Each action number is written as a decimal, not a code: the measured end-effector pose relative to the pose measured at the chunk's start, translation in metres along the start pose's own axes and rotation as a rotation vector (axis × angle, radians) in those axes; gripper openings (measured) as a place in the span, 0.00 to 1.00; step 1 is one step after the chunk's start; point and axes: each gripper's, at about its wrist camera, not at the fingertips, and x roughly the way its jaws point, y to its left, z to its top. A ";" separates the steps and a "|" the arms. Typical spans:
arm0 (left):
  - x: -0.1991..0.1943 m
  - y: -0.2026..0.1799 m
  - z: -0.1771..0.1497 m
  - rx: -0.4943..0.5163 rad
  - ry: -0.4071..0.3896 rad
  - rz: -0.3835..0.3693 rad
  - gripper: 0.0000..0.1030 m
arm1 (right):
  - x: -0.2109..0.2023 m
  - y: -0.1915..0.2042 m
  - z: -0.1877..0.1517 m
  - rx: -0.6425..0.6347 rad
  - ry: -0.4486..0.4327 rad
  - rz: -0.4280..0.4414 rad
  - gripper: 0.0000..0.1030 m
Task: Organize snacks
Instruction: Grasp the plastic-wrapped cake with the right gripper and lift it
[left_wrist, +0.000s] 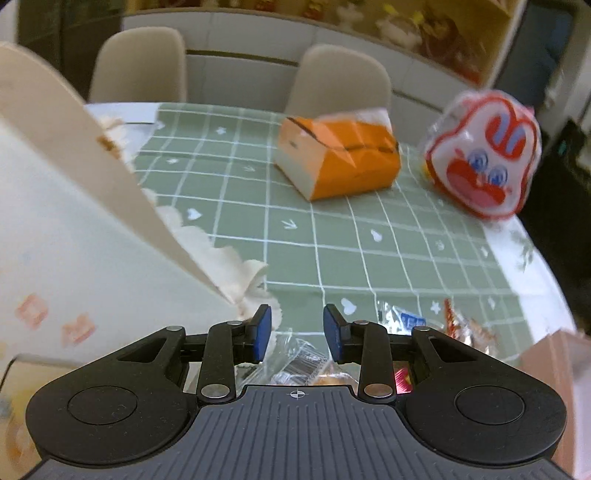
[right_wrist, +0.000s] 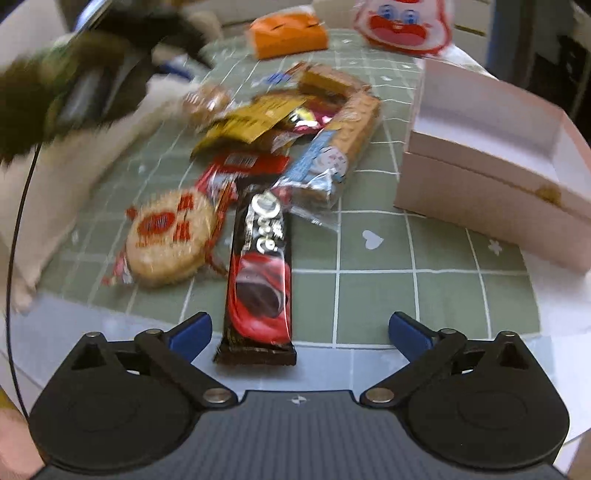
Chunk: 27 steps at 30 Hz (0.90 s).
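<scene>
A heap of wrapped snacks (right_wrist: 266, 122) lies on the green checked tablecloth (right_wrist: 388, 288). Nearest in the right wrist view is a long black and red cookie pack (right_wrist: 260, 273). It lies on the cloth between the wide-apart jaws of my right gripper (right_wrist: 301, 321), which is open and not touching it. Left of it sits a round cracker pack (right_wrist: 168, 240), and a blue biscuit pack (right_wrist: 332, 155) lies behind. My left gripper (left_wrist: 297, 332) hovers over clear snack wrappers (left_wrist: 295, 362), open, with nothing between its pads. It also shows as a dark blur (right_wrist: 85, 81) at the upper left.
An open pink box (right_wrist: 480, 147) stands to the right of the heap. A cream box (left_wrist: 74, 221) with a raised flap fills the left of the left wrist view. An orange pack (left_wrist: 340, 158) and a rabbit-face bag (left_wrist: 484, 155) sit at the table's far side, with two chairs behind.
</scene>
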 end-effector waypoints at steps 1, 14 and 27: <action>0.004 -0.001 -0.002 0.023 0.022 0.000 0.30 | -0.002 0.001 0.002 -0.013 0.004 -0.003 0.89; -0.058 0.030 -0.082 0.047 0.172 -0.176 0.22 | -0.016 0.024 0.087 -0.196 -0.302 0.061 0.91; -0.155 0.080 -0.108 -0.114 0.099 -0.135 0.23 | 0.057 0.112 0.125 -0.525 -0.300 0.241 0.91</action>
